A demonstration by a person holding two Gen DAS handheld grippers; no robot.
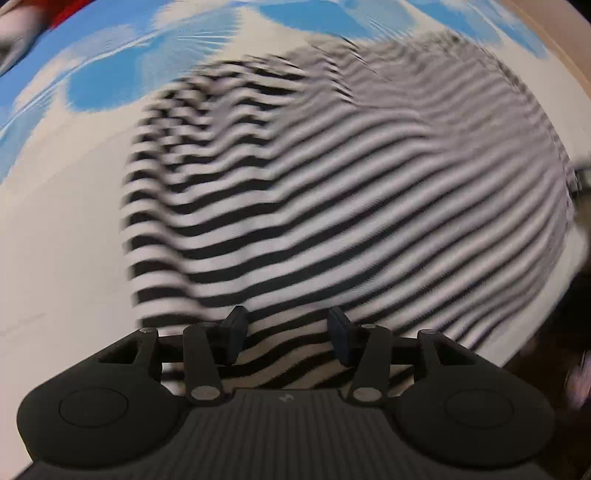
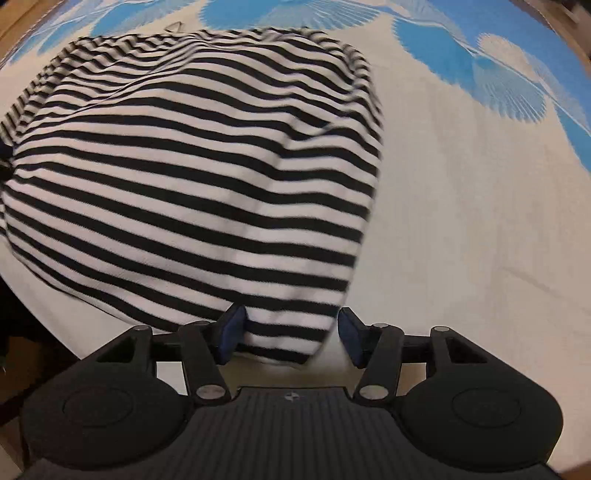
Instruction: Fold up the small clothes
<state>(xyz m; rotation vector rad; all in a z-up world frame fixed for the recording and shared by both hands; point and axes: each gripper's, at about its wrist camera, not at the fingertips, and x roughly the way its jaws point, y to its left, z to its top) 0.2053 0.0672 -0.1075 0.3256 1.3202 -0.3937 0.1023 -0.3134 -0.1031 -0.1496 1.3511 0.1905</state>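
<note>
A black-and-white striped garment (image 1: 332,206) lies spread on a cream cloth with blue shell prints (image 1: 62,221). My left gripper (image 1: 288,332) is open, its fingers apart over the garment's near edge. In the right wrist view the same striped garment (image 2: 192,177) fills the left and middle, puffed up in folds. My right gripper (image 2: 291,332) is open, straddling the garment's near right corner. Neither gripper's pads close on the fabric. The left wrist view is motion-blurred.
The cream cloth with blue shells (image 2: 480,221) stretches bare to the right of the garment. A red and grey item (image 1: 44,14) sits at the far left corner. A dark area (image 1: 554,350) lies past the cloth's right edge.
</note>
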